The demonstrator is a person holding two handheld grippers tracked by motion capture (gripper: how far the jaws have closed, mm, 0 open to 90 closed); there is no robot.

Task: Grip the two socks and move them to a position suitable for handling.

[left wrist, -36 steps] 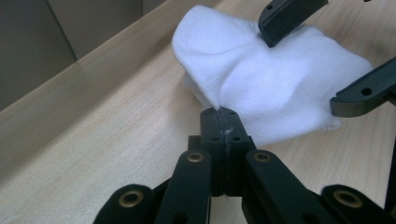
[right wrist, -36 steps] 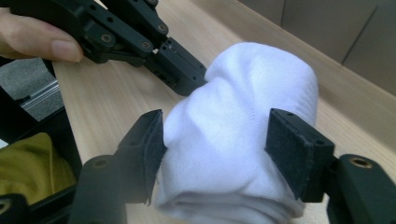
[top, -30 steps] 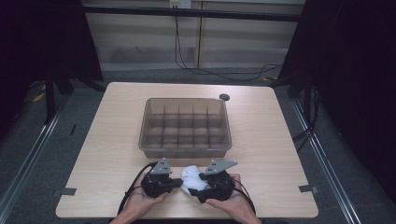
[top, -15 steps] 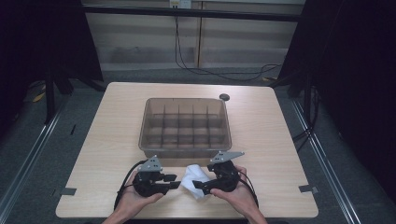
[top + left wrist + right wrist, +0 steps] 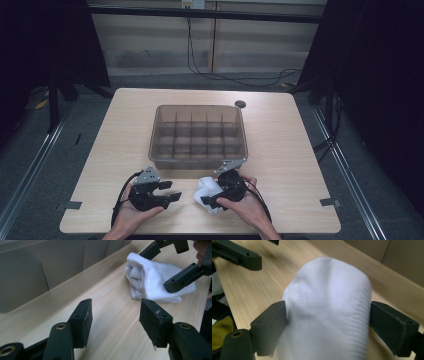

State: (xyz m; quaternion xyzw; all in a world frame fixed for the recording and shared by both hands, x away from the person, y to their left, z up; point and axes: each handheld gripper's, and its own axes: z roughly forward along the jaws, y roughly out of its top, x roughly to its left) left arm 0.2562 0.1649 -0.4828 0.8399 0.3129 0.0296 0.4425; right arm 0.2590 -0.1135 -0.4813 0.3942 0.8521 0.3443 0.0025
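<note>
A folded white sock (image 5: pixel 204 188) lies on the wooden table just in front of the bin, and my right gripper (image 5: pixel 212 196) is shut on it. In the right gripper view both pads (image 5: pixel 270 320) press the sock's (image 5: pixel 329 290) sides; these jaws widened slightly within the last second. My left gripper (image 5: pixel 172 191) sits to the left of the sock, apart from it. Its jaws have just been opening, and the left gripper view shows my left gripper (image 5: pixel 115 306) open over bare wood, with the sock (image 5: pixel 150 277) farther off.
A translucent brown bin (image 5: pixel 198 165) with several divided compartments stands mid-table, its near wall (image 5: pixel 37 270) close behind both grippers. A small dark disc (image 5: pixel 240 104) lies behind the bin's right corner. Tape marks (image 5: pixel 327 202) sit near the table's front corners.
The left gripper let go of the sock, opened and drew away to the left. The right hand shifted slightly right with the sock.
</note>
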